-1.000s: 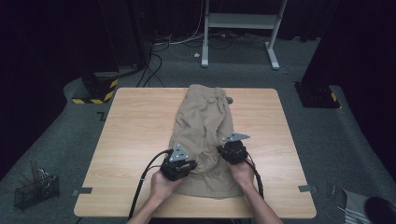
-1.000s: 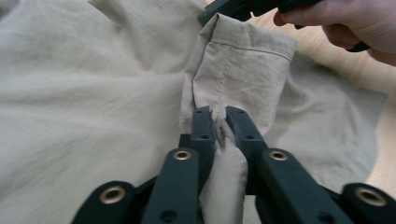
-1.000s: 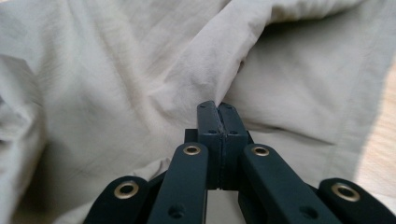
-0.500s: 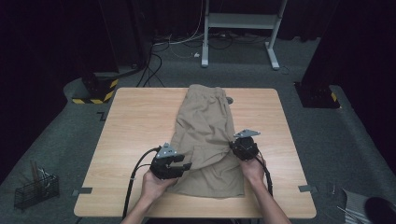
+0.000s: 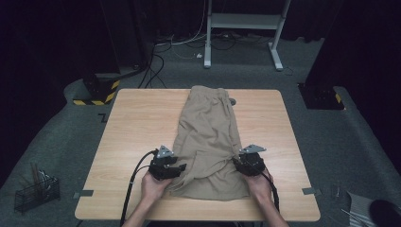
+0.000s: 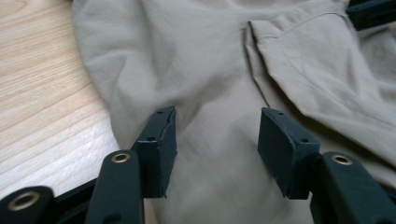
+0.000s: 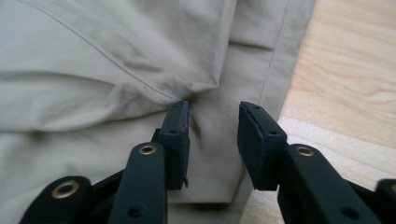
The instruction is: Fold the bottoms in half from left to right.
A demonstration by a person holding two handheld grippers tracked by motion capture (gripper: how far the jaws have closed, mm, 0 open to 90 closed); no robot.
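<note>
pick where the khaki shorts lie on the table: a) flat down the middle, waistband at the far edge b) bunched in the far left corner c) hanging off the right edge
a: the khaki shorts lie flat down the middle of the wooden table, waistband at the far edge.

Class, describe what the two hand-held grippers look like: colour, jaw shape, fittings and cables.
The left gripper and right gripper are black blocks, each topped by a grey three-cornered plate. A black cable trails back from each along the forearm. Close up, each has two black jaws with flat rectangular pads and brass-coloured rivets. The forearms are bare, with no sleeves in view.
</note>
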